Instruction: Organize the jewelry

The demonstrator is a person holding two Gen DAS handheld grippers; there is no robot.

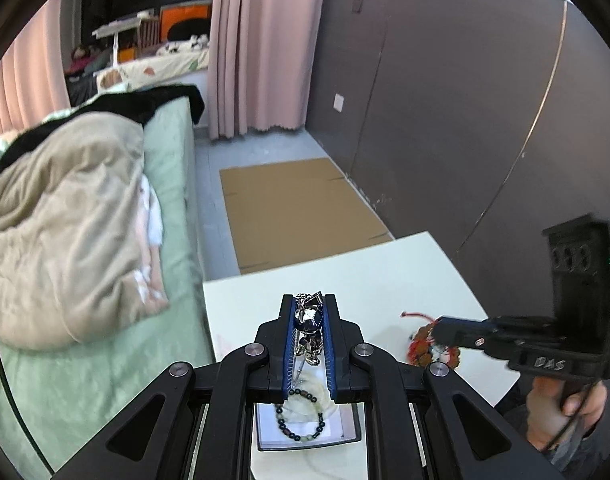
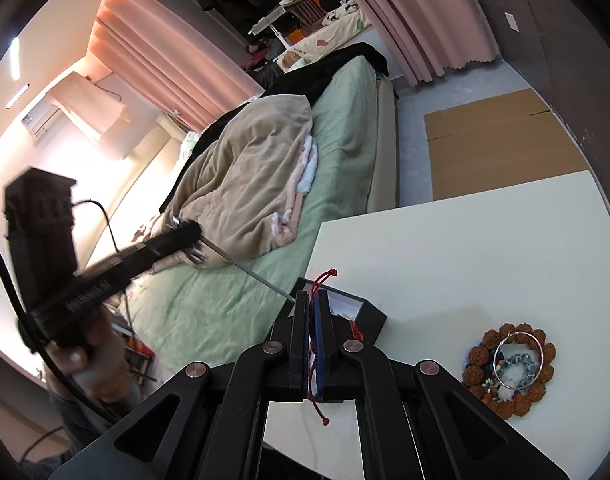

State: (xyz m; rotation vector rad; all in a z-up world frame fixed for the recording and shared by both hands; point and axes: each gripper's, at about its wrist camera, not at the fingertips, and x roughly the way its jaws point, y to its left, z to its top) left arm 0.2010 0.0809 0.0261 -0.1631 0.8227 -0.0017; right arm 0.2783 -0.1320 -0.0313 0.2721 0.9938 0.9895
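My left gripper [image 1: 310, 300] is shut on a silver figurine pendant [image 1: 310, 330] with a thin chain, held above a black jewelry box [image 1: 347, 438]. A dark and pale bead bracelet [image 1: 301, 422] lies in the box. My right gripper [image 2: 314, 294] is shut on a red cord bracelet [image 2: 319, 360] whose knotted ends stick out front and back. It is just in front of the same black box [image 2: 371, 316]. On the white table [image 2: 485, 240] lies a pile of brown bead bracelet [image 2: 509, 364], a silver hoop and a silver chain.
A bed [image 2: 345, 128] with a green sheet and beige blanket runs along the table's left side. Flat cardboard [image 1: 293, 208] lies on the floor beyond the table. A dark wall [image 1: 465, 120] stands at the right. The other gripper shows in each view, in the left wrist view [image 1: 505, 336] and in the right wrist view [image 2: 105, 264].
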